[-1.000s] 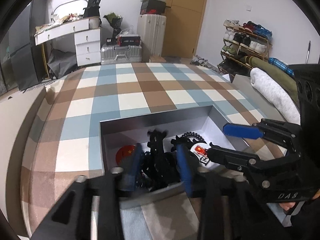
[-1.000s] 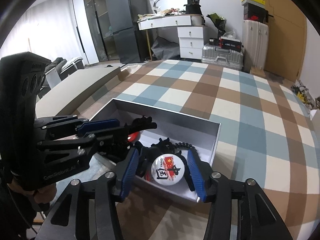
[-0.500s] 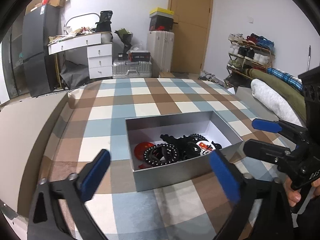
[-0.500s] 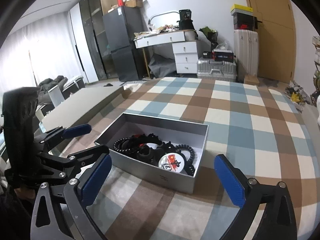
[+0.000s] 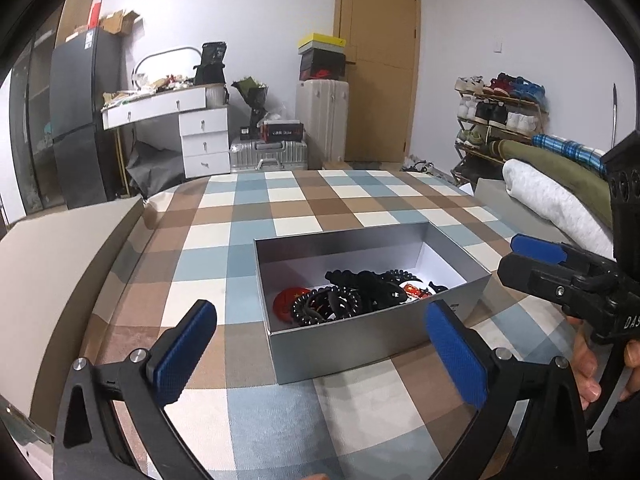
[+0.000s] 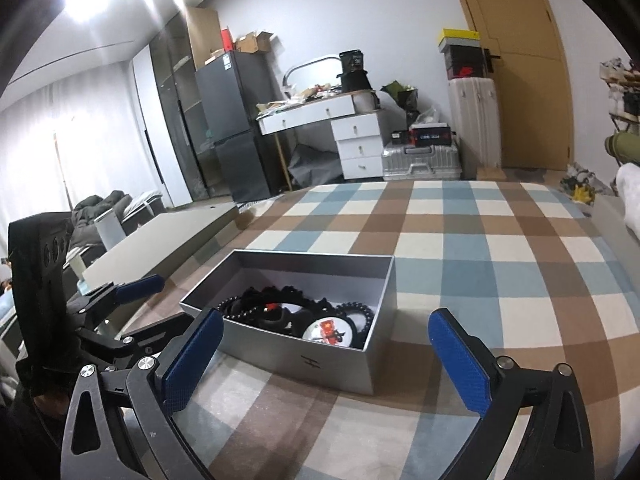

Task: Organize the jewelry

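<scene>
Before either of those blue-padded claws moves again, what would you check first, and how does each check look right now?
1. Left gripper empty, jaws wide apart: ok.
2. Right gripper empty, jaws wide apart: ok.
3. Open grey cardboard box sitting flat on the checked blue, brown and white cloth: ok.
4. Black beaded bracelets and round white badge with red print lying inside the box: ok.
5. No jewelry left on the cloth around the box: ok in both views.
6. Whether the black pieces are tangled together: cannot tell.
</scene>
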Demonstrator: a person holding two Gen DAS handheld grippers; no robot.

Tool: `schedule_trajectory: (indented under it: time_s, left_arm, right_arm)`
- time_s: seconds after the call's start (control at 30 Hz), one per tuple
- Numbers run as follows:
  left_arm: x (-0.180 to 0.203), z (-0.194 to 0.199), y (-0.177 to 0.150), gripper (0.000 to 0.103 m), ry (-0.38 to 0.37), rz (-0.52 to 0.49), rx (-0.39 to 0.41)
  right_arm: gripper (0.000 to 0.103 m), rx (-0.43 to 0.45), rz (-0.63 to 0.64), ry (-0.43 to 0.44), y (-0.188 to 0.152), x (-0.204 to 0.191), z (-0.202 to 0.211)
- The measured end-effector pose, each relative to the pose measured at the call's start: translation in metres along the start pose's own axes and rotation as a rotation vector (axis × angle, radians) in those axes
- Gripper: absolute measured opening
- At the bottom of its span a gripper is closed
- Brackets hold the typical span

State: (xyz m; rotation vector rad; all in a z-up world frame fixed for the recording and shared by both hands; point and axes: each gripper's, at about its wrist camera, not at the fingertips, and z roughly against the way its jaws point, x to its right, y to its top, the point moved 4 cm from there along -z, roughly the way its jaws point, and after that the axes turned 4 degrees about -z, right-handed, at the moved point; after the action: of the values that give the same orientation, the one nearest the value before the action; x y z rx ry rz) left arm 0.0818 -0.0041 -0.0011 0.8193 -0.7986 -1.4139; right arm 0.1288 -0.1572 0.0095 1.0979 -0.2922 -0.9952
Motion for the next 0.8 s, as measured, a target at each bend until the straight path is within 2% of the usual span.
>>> schedule_trajectory:
  time_s: [0.23, 0.8]
  left_arm:
    - [-0.0007, 0.0033, -0.0005, 0.101, -0.002, -0.004, 0.021]
    - [0.0029, 0.0044, -0.0002, 0.102, -0.015, -0.019, 0.038]
  right_arm:
    - [0.103, 0.027, 0.058, 0.017, -0.0069, -0.0105, 0.0016]
    - [0.103, 0.068, 0.057, 0.031, -0.0090, -0.0094, 0.0070]
